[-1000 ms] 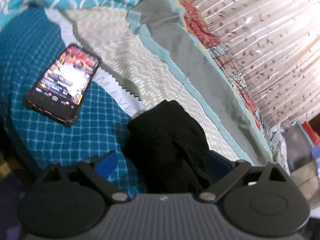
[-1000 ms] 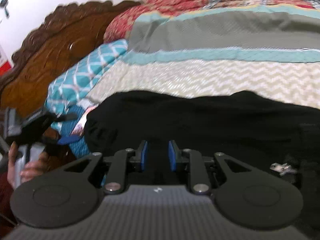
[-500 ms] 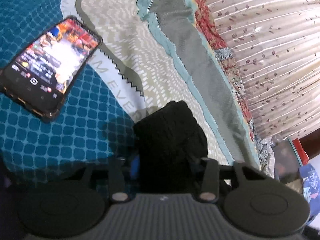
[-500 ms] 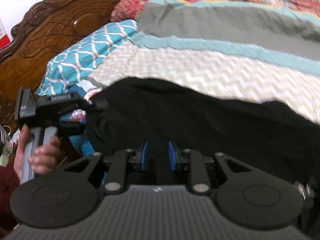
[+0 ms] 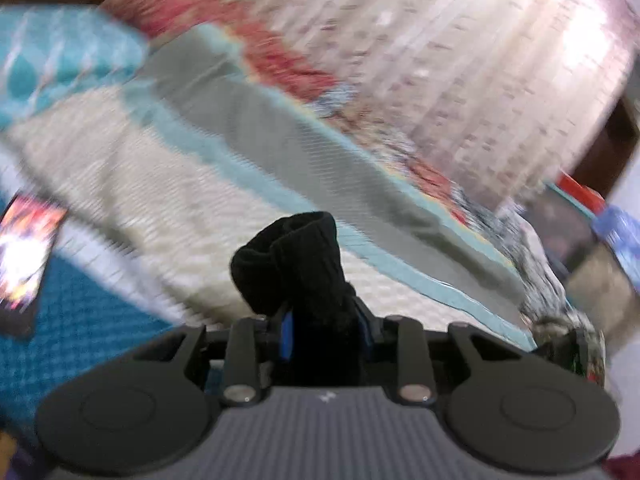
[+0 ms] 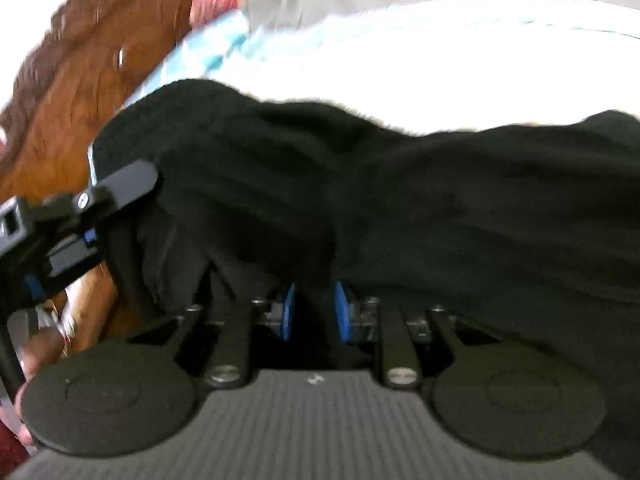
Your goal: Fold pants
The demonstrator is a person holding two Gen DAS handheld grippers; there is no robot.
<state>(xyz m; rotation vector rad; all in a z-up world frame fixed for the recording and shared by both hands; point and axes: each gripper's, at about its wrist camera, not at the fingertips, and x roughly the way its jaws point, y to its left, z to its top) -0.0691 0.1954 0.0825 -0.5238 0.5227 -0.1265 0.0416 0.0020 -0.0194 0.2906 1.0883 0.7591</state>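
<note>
1. Black pants [image 6: 400,184] are pinched by the left claw [image 5: 324,332], its jaws just closed on the cuff.
2. Their bunched cloth is gripped by the right claw [image 6: 314,312], above the bed [image 5: 120,184], phone [image 5: 24,260] at nine o'clock.

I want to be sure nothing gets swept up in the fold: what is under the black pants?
Past the black pants, only the patterned bedspread shows beneath. A phone lies apart at the left wrist view's left edge. Whatever lies directly under the fabric is covered.

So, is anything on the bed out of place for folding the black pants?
Yes: a smartphone with a lit screen lies on the blue patterned bedspread, near the black knit pants, where the fabric could land on it.
</note>
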